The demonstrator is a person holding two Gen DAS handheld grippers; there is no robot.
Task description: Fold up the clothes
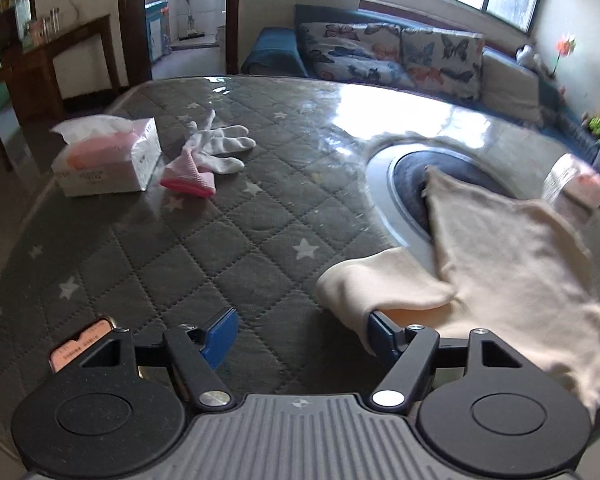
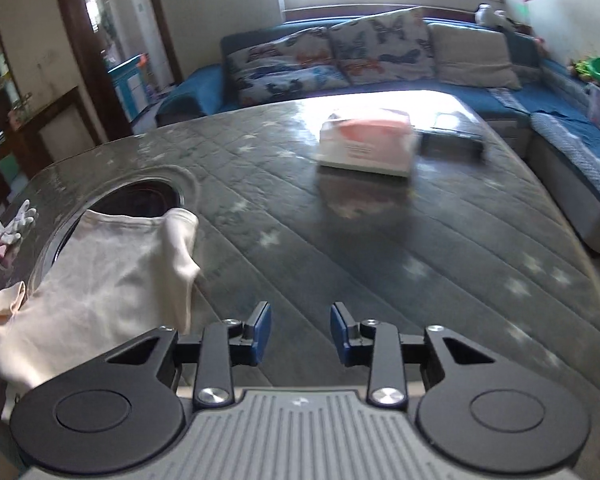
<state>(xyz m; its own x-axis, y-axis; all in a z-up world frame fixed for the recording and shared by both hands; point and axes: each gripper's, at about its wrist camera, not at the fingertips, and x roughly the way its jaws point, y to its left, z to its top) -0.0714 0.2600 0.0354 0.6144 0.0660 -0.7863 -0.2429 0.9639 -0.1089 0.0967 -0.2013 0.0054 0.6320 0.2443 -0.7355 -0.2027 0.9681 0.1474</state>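
A cream shirt lies on a grey table with white stars on it. Its long side runs away from the left gripper, and its far end lies over a round dark hole in the table top. A folded part of the shirt sits near the right finger, close to its blue pad. The left gripper is wide open and holds nothing.

The right gripper is open a bit less and holds nothing too. Bare table shows between its 2 fingers. The shirt is to its left here.

Only the left view clearly shows a white glove, a pink cloth and a tissue box. Only the right view clearly shows another tissue box and a dark flat thing beside it. A blue sofa stands behind the table.
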